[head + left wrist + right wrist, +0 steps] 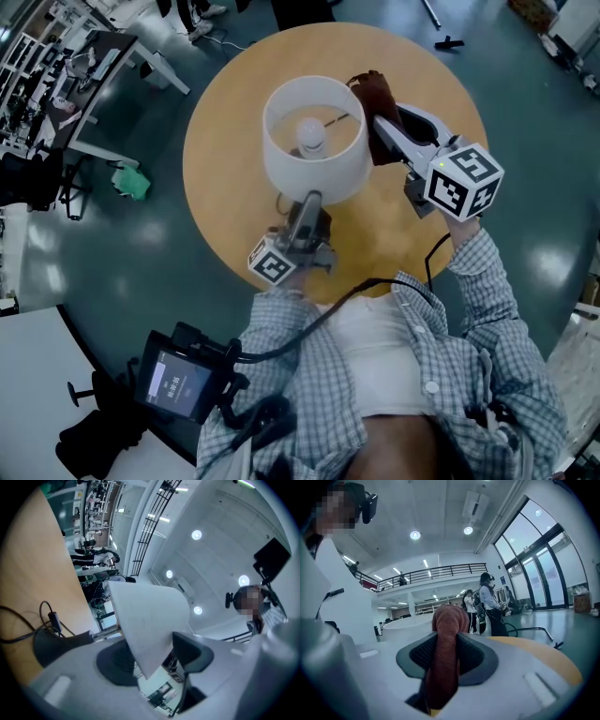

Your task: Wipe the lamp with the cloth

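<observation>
White lamp (317,176) on round table (225,183), right claw (382,127) holding brown cloth (372,89)

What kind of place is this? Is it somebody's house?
Probably not a house. It looks like a big lab or workshop hall: work desks crowded with equipment, an upstairs balcony railing, and tall glass doors with people standing nearby.

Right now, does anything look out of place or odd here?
Nothing on the table looks wrong; the right gripper holds the cloth beside the lampshade. Only a crumpled green item lies on the floor left of the table.
</observation>
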The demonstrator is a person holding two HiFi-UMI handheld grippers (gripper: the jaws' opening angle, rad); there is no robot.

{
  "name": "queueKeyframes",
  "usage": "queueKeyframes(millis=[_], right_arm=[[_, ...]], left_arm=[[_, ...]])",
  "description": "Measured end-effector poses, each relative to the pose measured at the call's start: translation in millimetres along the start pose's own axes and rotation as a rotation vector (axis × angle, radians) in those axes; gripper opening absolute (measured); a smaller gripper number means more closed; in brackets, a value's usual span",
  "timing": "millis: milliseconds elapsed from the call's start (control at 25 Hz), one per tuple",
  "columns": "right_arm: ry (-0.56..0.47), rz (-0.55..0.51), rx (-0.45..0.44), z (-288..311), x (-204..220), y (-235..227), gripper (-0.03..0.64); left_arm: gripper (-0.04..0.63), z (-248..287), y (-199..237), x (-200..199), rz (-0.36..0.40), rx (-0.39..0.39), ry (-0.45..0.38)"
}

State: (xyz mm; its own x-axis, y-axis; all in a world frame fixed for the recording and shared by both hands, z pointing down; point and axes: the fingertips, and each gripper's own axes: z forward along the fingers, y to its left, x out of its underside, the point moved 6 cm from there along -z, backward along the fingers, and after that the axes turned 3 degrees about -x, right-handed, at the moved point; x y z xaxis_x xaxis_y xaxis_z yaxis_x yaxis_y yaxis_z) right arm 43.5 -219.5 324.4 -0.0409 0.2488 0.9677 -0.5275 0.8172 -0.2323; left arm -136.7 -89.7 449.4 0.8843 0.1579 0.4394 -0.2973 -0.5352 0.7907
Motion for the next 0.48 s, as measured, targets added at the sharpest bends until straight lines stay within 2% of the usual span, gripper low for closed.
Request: queueKeyframes(millis=[480], right_arm=[[0.226,0.132,0.044,12,85,-48,0.118]], left_arm=[[0.229,-2,-3,3,-0.002,0.003,0.006]])
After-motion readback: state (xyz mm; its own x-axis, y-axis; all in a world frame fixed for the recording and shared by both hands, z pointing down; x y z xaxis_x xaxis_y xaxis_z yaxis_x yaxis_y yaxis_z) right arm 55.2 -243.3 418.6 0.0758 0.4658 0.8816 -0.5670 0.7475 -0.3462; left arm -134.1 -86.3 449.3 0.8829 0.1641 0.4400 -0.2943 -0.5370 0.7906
